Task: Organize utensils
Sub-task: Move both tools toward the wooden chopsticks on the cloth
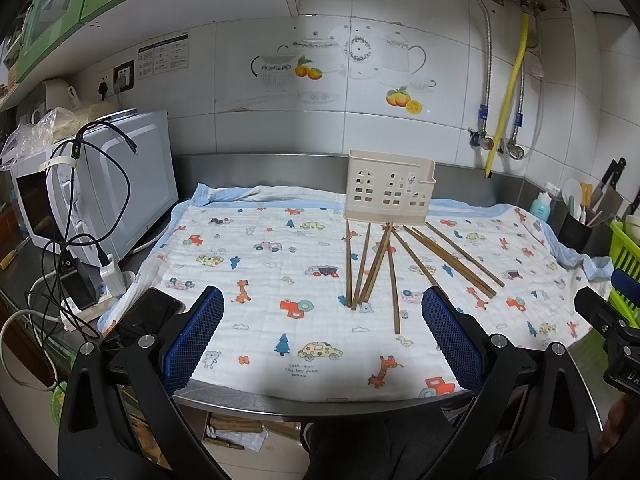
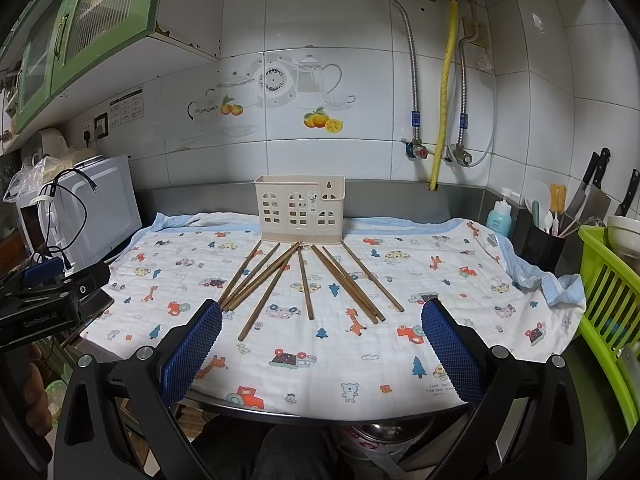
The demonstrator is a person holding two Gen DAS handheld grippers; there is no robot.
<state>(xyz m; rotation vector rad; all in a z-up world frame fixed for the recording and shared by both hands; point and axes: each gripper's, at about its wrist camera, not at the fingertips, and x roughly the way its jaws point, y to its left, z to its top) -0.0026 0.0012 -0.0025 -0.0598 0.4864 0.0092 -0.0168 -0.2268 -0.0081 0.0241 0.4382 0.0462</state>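
— Chopsticks (image 2: 306, 284), wooden ones, lie fanned out on the printed cloth (image 2: 400, 360); their far tips bunch together at twelve o'clock, right at the foot of the cream holder (image 2: 300, 210), and the near ends spread from about seven o'clock round to five.

— And the holder itself?

— Upright at the back of the cloth, little window cut-outs in its front wall; I cannot see inside it from here.

— What are the tongs doing?

— Both sets are spread wide with nothing between the blue pads; the left gripper (image 1: 322, 336) hangs over the near edge of the cloth, with the closest chopstick ends (image 1: 372, 268) just beyond it at one o'clock; the right gripper (image 2: 322, 350) also hangs at the near edge, and the nearest stick tips lie just ahead of its left pad at eleven o'clock; neither touches a stick.

— Anything else around?

— White microwave (image 1: 120, 176) at nine o'clock, cables draped over it; a lime-green basket (image 2: 608, 304) at three o'clock; a black pot of utensils (image 2: 540, 248) and a teal bottle (image 2: 499, 218) at two o'clock beside the cloth's rumpled corner; knives (image 2: 592, 184) against the tiled wall behind them; a yellow hose (image 2: 444, 92) running down the tiles at one o'clock.
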